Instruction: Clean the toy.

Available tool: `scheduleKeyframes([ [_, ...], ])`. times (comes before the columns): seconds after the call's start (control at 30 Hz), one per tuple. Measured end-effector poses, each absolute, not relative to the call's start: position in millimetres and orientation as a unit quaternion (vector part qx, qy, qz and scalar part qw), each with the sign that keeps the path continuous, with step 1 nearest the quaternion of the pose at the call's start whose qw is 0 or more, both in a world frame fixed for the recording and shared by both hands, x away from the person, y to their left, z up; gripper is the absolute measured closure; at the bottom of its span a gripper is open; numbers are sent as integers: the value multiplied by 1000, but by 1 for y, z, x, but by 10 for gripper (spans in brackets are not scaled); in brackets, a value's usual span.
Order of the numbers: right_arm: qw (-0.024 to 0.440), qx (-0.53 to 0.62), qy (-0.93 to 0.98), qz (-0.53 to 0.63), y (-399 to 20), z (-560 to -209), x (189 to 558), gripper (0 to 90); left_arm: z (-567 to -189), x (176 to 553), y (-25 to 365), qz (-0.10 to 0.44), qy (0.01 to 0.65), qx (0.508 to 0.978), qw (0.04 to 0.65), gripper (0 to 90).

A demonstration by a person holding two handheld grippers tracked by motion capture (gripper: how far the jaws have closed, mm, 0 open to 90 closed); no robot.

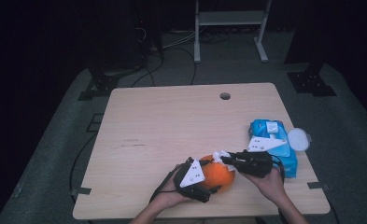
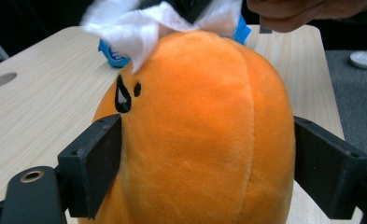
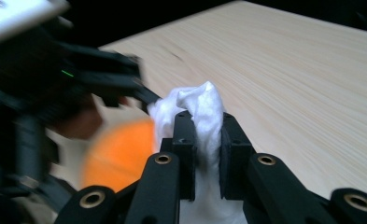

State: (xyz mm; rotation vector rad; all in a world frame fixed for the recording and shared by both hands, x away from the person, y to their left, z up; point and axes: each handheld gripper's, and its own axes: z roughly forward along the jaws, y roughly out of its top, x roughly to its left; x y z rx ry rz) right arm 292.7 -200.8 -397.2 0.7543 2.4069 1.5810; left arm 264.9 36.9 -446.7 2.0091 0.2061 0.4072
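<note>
No words, brand names or numbers can be read anywhere in these pictures. The blue wipes pack [image 1: 273,140], lying on the counter just beyond the right gripper [image 1: 224,157], has a white label on top, but whatever is printed there is too small and blurred to make out. The orange plush toy [image 2: 204,130] between the jaws of the left gripper [image 2: 209,172] bears only black stitched face marks, not lettering.
</note>
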Motion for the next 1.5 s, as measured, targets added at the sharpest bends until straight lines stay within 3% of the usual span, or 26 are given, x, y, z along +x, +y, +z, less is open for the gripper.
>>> scheduleKeyframes([
  [0.2,82,235,819,518,-190,-397,292,788,-446,262,36,184,75,841,503,159],
  [0.43,87,269,810,515,-211,-402,298,788,-446,275,45,143,128,825,531,163],
  [0.8,98,218,814,529,-190,-386,280,788,-445,290,58,104,220,796,554,163],
  [1.17,102,282,807,509,-223,-402,301,788,-446,294,62,95,238,785,564,140],
  [1.5,100,227,814,525,-190,-391,284,788,-448,293,60,90,236,789,560,98],
])
